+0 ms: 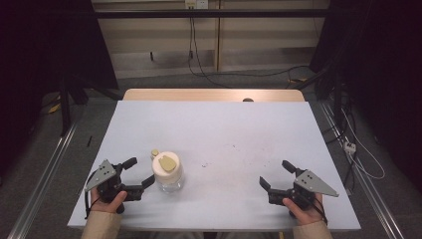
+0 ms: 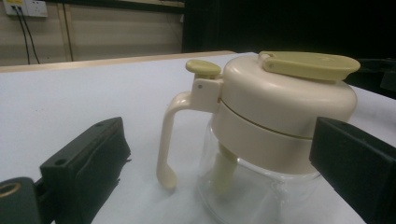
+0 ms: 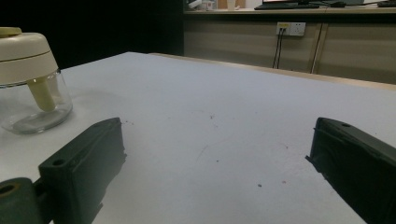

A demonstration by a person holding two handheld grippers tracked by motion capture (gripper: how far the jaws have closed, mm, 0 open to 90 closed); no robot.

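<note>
A small clear glass jug (image 1: 168,172) with a cream lid, a cream handle and a yellow-green flap on top stands on the table's near left part. My left gripper (image 1: 141,172) rests just left of it, open, its jaws pointing at the jug without touching. In the left gripper view the jug (image 2: 261,135) stands close ahead, handle (image 2: 168,140) toward the left jaw. My right gripper (image 1: 275,173) lies open near the front right edge, nothing between its jaws. From the right gripper view the jug (image 3: 32,79) shows far off at the left.
The white table (image 1: 214,134) has a wooden strip along its far edge. Cables (image 1: 199,59) run over the floor behind it, a power strip (image 1: 350,146) lies at the right, and metal rails flank both sides.
</note>
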